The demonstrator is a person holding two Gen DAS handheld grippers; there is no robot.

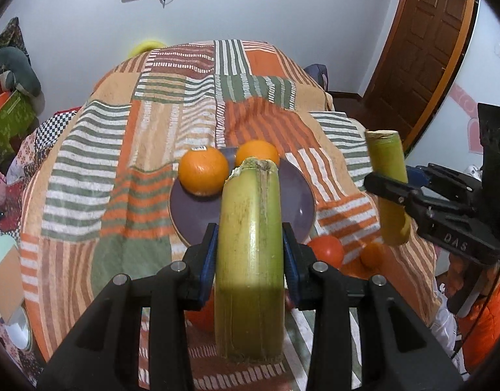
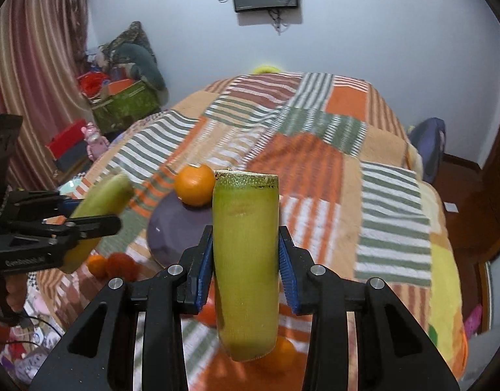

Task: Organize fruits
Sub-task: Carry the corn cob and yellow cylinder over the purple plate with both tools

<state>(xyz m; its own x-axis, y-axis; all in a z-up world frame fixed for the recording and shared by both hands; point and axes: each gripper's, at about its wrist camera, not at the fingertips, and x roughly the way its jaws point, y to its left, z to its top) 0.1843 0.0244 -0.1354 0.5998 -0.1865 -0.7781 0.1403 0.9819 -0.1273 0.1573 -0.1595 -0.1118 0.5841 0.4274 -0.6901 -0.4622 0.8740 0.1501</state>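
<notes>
We see our left gripper (image 1: 250, 254) clamped on a sugarcane piece (image 1: 250, 260), its blue ribbed pads pressing both sides of the smooth, waxy yellow-green cylinder, whose far end is ragged and fibrous. Our right gripper (image 2: 246, 260) grips a second sugarcane section (image 2: 245, 260) the same way; its far end is cut flat, showing a speckled rim. Both stalks are held above the bed. Beyond them a round, matte purple plate (image 1: 198, 211) lies on the nubby patchwork blanket (image 1: 119, 163) of orange, green and white stripes. Two dimpled oranges (image 1: 203, 171) sit at the plate's far edge, a gap between them. A glossy tomato (image 1: 326, 249) and a small tangerine (image 1: 373, 254) rest on the blanket just right of the plate, near us.
</notes>
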